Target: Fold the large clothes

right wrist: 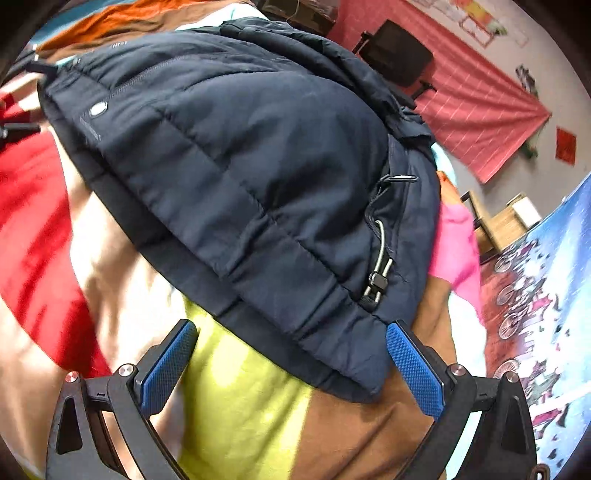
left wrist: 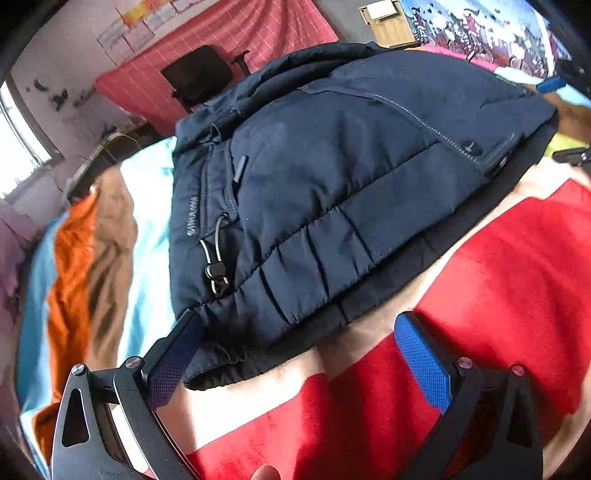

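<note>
A dark navy padded jacket [left wrist: 332, 177] lies folded in a thick bundle on a bed with a multicoloured blanket [left wrist: 498, 295]; a drawcord with toggle [left wrist: 216, 269] hangs at its side. My left gripper [left wrist: 299, 336] is open, its blue pads astride the jacket's near hem, holding nothing. In the right wrist view the same jacket [right wrist: 240, 166] fills the middle. My right gripper [right wrist: 291, 343] is open at the jacket's opposite near edge, its right pad touching the corner. The other gripper's tip shows at the far edge in each view.
The blanket [right wrist: 240, 398] has red, cream, yellow, brown, orange and light blue patches. A black office chair [left wrist: 199, 77] stands before a red grid cloth on the wall. A wooden cabinet [left wrist: 388, 26] and a patterned blue hanging [right wrist: 546, 295] stand beside the bed.
</note>
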Demonstrator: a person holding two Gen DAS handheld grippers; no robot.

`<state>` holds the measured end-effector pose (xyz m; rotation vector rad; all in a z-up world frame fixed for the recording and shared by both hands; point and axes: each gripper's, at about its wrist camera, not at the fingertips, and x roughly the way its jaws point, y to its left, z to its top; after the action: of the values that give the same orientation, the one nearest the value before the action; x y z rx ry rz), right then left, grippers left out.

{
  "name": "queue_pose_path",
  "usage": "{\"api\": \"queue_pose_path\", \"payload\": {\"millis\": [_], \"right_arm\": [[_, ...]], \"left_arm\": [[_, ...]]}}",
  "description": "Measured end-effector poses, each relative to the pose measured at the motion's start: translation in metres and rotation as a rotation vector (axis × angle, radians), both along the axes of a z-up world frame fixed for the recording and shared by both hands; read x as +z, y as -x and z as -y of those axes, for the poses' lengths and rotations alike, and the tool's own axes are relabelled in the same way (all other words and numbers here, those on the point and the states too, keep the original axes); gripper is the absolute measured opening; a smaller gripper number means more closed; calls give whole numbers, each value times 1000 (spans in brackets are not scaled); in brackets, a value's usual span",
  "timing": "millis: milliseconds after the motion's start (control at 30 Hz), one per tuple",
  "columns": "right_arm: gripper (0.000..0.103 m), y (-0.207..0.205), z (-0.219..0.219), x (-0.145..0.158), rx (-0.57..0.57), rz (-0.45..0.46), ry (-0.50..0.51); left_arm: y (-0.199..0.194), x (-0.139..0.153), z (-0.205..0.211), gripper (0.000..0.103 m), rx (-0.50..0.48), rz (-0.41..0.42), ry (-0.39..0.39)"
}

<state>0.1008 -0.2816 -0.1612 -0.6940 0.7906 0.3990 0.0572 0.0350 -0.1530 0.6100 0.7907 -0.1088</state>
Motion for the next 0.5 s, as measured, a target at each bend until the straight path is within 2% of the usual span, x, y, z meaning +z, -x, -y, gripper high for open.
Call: {"api": "queue_pose_path", "payload": {"millis": [167,333,500], "right_arm": [[103,8,-4,-9,41,108,45],[103,-3,-6,-11,12,189,39],[103,-8,-12,-8,19,301,86]], "left_arm": [[-8,-5,-3,102,43,24,-37],[-13,-4,-7,102,93,51,-55],[-22,4,-23,102,165,55,-9]]}}
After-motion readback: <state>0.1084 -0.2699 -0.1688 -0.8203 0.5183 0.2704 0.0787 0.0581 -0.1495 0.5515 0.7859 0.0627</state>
